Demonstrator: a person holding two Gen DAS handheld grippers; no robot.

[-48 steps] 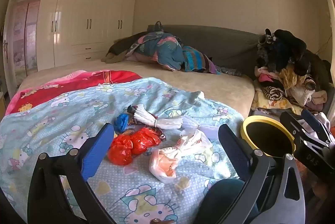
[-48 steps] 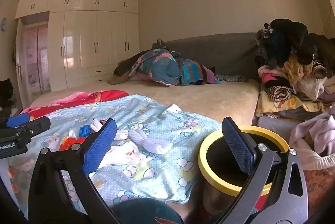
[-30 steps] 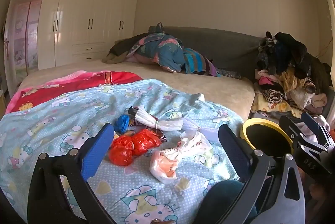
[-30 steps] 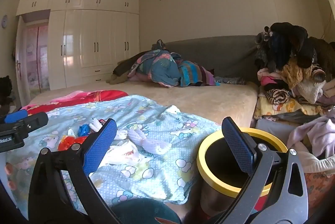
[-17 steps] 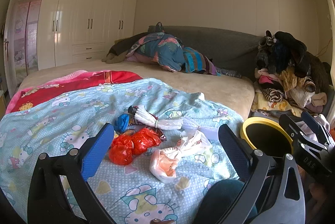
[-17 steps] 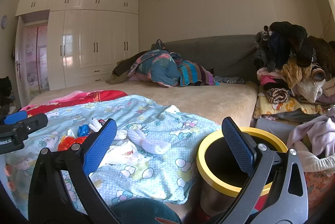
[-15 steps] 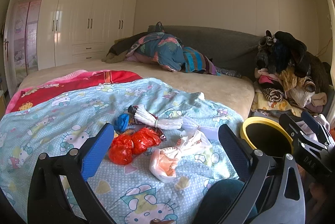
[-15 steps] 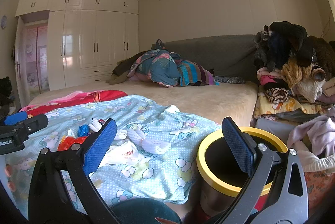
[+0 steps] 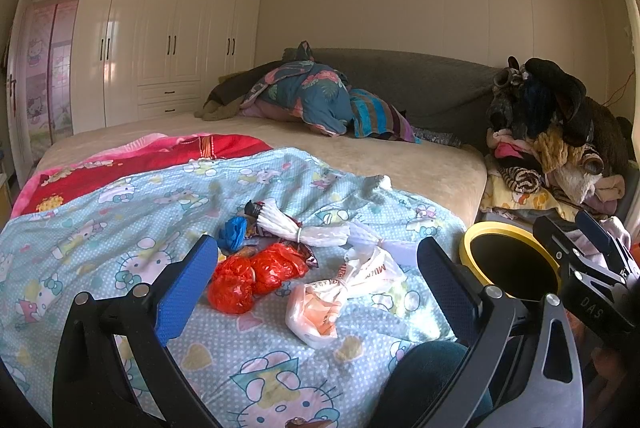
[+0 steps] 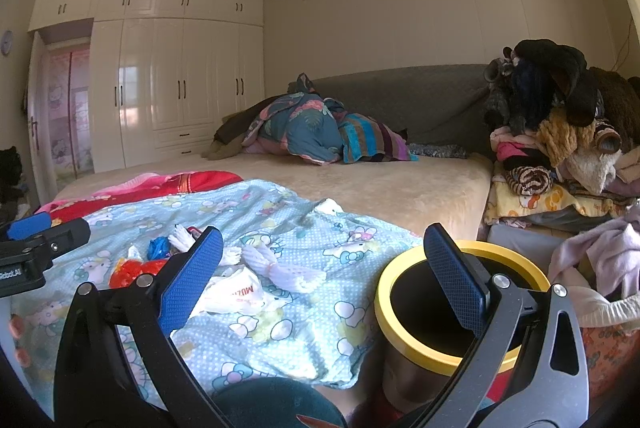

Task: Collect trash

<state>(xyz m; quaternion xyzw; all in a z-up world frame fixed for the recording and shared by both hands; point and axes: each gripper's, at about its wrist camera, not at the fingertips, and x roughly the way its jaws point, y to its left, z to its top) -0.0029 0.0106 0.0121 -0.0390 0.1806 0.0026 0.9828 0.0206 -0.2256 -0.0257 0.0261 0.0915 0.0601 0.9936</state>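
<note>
Left wrist view: left hand-held gripper (image 9: 316, 284) wide open, empty. Ahead between its fingers lie a red plastic bag (image 9: 256, 276) and a knotted white bag (image 9: 340, 292) on the bed's blue quilt (image 9: 120, 212); likely light, soft, slippery, best pinched at the knot.

Right wrist view: right hand-held gripper (image 10: 320, 276) open, empty; yellow-rimmed bin (image 10: 456, 356) just ahead-right. Unchanged since earlier.

trash pile (image 9: 288, 260) on quilt (image 9: 120, 228), near its right edge | quilt on bed (image 9: 420, 168) | bin (image 9: 508, 264) right of bed, beside the quilt's corner | clothes heap (image 9: 548, 140) behind bin | wardrobe (image 9: 160, 40) far left
</note>
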